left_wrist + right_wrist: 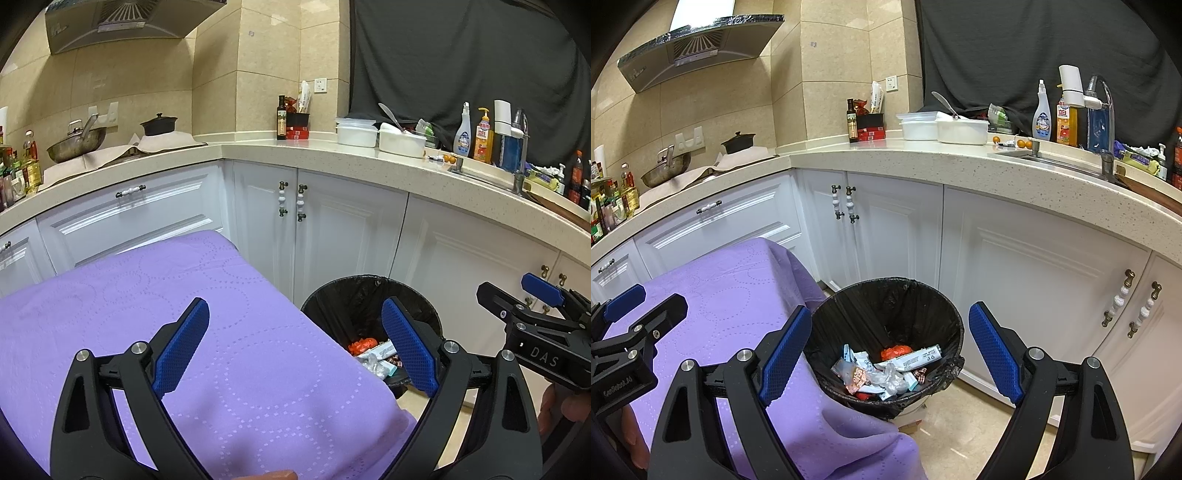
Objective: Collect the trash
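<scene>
A round bin with a black liner (886, 306) stands on the floor beside the table with a purple cloth (731, 295). Several wrappers and bits of plastic trash (882, 373) lie in the bin. My right gripper (886, 354) is open and empty, held above the bin. My left gripper (295, 347) is open and empty over the right edge of the purple cloth (147, 314), with the bin (343, 295) just beyond. The right gripper also shows at the right of the left wrist view (532, 306). No trash shows on the cloth.
White kitchen cabinets (1015, 266) and an L-shaped stone counter (923, 155) run behind the bin. On the counter are white containers (945, 129), bottles (1043, 118), a sink tap (1100, 110), a wok (665, 170) and a pot. Tiled floor (960, 435) lies right of the table.
</scene>
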`<action>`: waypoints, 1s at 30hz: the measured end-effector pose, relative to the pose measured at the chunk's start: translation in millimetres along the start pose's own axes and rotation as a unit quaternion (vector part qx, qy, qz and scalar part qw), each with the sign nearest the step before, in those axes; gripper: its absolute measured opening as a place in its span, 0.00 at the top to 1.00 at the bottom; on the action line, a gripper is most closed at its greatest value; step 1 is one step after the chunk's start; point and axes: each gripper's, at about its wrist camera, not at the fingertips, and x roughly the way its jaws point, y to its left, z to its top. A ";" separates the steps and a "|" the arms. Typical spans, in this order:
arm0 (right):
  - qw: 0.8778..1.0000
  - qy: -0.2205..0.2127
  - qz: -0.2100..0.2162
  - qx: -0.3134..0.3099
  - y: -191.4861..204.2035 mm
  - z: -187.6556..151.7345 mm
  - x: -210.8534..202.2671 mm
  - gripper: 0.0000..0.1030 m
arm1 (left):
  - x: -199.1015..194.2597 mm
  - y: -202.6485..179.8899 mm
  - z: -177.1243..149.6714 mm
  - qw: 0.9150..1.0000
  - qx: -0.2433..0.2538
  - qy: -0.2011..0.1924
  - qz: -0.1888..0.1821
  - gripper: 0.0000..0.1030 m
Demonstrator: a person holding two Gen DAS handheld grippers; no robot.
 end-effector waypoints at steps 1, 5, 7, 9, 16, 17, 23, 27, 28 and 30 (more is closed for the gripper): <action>1.000 0.000 0.000 0.000 0.0 0.1 0.1 0.18 | -0.3 0.4 0.1 1.000 -0.001 0.000 -0.001 0.09; 1.000 0.000 0.000 0.000 0.1 0.2 0.1 0.18 | -2.0 0.4 1.4 1.000 -0.002 -0.003 -0.003 0.06; 1.000 0.001 0.000 -0.001 -0.1 -0.3 0.9 0.18 | -1.4 -1.3 2.3 1.000 0.003 -0.002 -0.006 0.05; 1.000 0.002 0.001 -0.002 -1.2 -1.3 0.3 0.18 | -0.9 -3.2 2.2 1.000 0.008 0.000 -0.005 0.05; 1.000 0.001 0.000 -0.001 -1.9 -2.2 -0.6 0.18 | 0.3 -3.0 2.7 1.000 0.006 0.003 -0.005 0.05; 1.000 0.001 0.000 -0.001 -1.6 -1.8 -0.3 0.18 | 0.2 -2.8 3.0 1.000 0.004 0.001 -0.004 0.05; 1.000 0.002 0.002 -0.002 -0.3 -2.5 -2.8 0.18 | -1.3 -3.6 7.1 1.000 0.014 -0.006 0.011 0.05; 1.000 0.002 0.007 -0.005 6.1 -0.8 -2.7 0.18 | -0.1 3.9 10.0 1.000 0.005 0.001 0.021 0.05; 1.000 0.003 0.010 -0.006 8.0 -0.6 -2.4 0.18 | 0.6 6.6 10.5 1.000 0.003 0.004 0.020 0.05; 1.000 0.004 0.016 -0.009 13.5 -0.3 -0.8 0.18 | 1.9 13.5 10.1 1.000 -0.001 0.012 0.024 0.05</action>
